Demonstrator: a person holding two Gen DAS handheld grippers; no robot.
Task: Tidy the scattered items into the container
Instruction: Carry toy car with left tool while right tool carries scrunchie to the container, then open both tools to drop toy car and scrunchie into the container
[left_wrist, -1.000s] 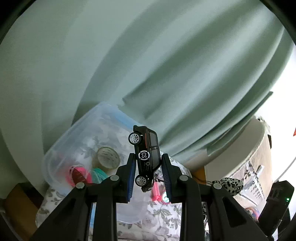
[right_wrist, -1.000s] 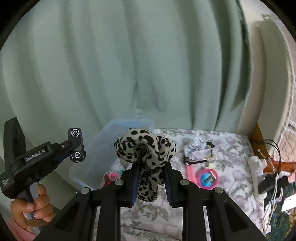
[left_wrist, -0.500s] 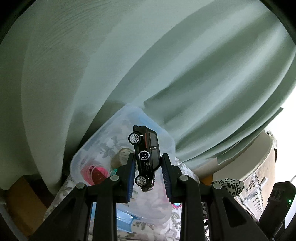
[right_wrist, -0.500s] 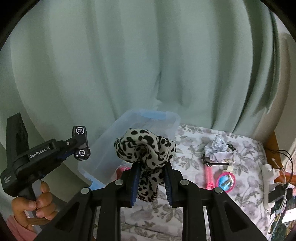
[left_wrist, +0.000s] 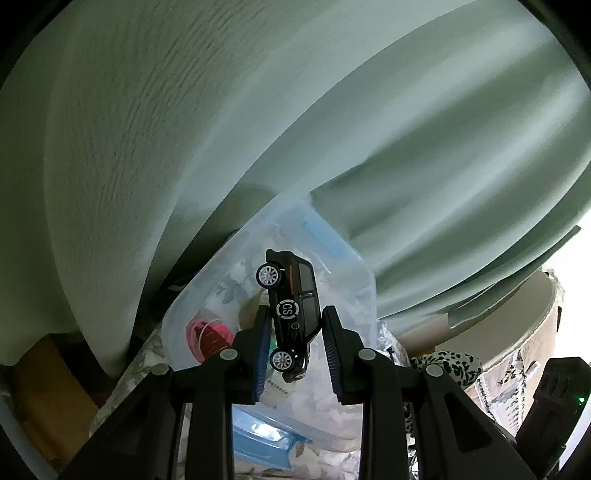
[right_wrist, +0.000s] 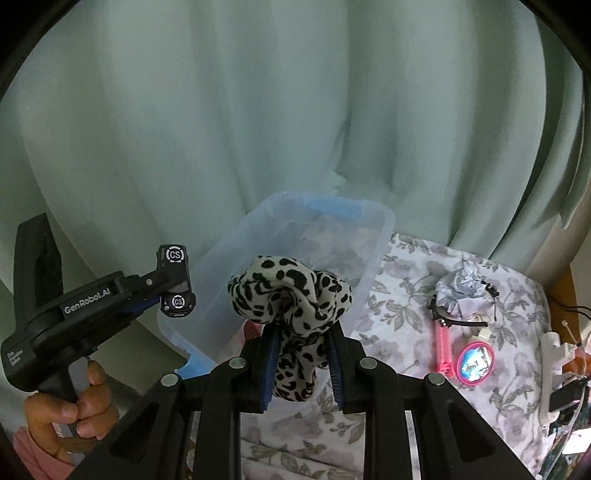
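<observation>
Two views, left wrist first. Past the fingers a clear plastic container (left_wrist: 354, 280) with blue handles is sitting on the flowery cloth (left_wrist: 325, 413), and it's holding a pink ring-shaped thing (left_wrist: 208, 334) plus something roundish I can't make out behind the left finger. A pale green curtain (left_wrist: 258, 129) is filling most of the background. The left gripper (left_wrist: 293, 338) is pinching a black toy car (left_wrist: 291, 314) nose-up between its blue pads, the car hanging in front of the container's opening.

Right wrist view: same container (right_wrist: 373, 236) is lying just beyond the fingertips, something pink peeking out low inside. On the cloth (right_wrist: 406, 295) off to the right of the fingers a pink comb (right_wrist: 443, 347), a round pink mirror (right_wrist: 475, 360) and a crumpled grey bundle (right_wrist: 460, 286) are lying close together. The right gripper (right_wrist: 303, 354) is squeezing a leopard-print scrunchie (right_wrist: 291, 295), which is puffing out above the pads, in front of the container's near wall. Left of that, a hand (right_wrist: 66, 410) is gripping the other tool, car clamped at its tip.
</observation>
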